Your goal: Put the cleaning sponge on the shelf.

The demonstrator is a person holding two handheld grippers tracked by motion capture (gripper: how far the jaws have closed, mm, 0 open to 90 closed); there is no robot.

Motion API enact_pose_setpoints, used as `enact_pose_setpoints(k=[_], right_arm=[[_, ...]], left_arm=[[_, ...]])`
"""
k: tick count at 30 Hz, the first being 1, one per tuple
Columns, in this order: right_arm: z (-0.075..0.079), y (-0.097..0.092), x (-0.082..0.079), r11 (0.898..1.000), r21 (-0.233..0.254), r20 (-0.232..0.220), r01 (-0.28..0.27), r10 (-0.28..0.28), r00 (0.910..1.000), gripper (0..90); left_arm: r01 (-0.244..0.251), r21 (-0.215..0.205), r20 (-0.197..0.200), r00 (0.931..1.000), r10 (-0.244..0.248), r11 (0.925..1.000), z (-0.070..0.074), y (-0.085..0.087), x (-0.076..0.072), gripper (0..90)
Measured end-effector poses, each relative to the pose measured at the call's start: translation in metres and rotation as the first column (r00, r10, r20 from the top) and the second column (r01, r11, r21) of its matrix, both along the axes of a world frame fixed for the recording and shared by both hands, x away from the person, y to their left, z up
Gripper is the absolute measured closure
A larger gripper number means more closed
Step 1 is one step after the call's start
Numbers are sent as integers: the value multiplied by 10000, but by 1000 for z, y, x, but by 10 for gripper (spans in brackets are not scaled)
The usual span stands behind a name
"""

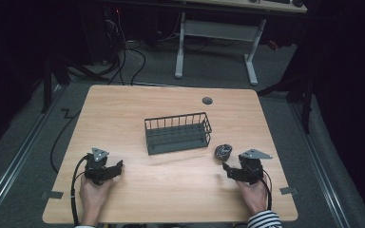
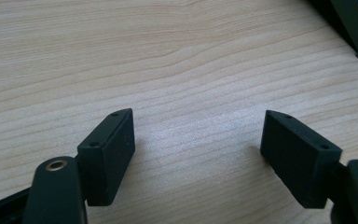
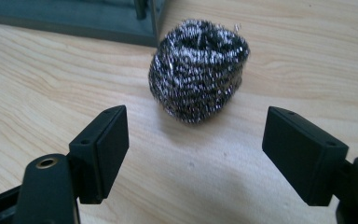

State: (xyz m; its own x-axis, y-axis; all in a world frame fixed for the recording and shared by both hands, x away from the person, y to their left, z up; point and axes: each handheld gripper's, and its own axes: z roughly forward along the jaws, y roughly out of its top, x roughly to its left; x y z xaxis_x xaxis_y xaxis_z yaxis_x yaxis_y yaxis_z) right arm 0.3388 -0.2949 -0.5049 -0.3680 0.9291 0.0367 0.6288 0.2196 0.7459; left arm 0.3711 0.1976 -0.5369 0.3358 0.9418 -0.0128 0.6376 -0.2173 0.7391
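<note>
thing: steel wool scourer [image 3: 198, 70], a dark grey, shiny ball of coiled wire
state: intact, round, slightly squashed, with a dimple on top
pose: sits upright on its own, nothing touching it
where: on the bench [image 1: 123, 114], at about 4 o'clock from centre, just off the wire basket [image 1: 178, 133] at its near right corner
high view: scourer [image 1: 223, 151] is a small dark blob

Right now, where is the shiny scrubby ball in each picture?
High view: the steel wool ball sits right of centre on the table, beside the wire basket's right end, ahead of the right gripper.
Left gripper view: not in it.
Right gripper view: upper middle, ahead of the open jaws.
Shared landmark: the basket's dark corner beside the ball.
</note>
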Motion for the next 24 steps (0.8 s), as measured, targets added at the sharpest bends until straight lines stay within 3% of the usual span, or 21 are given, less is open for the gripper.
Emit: enact_pose_setpoints(k=[11,21,22,24], right_arm=[[7,6,21,9999,133,-115,-18,20,9999,186],[3,11,43,9998,129,-372,155,-150,9992,183],[1,10,48,9984,510,-585,245,-215,9981,184],[-2,10,51,9973,635,-593,355,-317,9977,199]], left_arm=[[-15,-6,-3,10000,15,10000,0,0,0,264],[-15,-6,-4,10000,15,10000,0,0,0,264],[-16,-12,-4,10000,16,10000,0,0,0,264],[2,-19,-12,10000,-2,10000,0,0,0,260]])
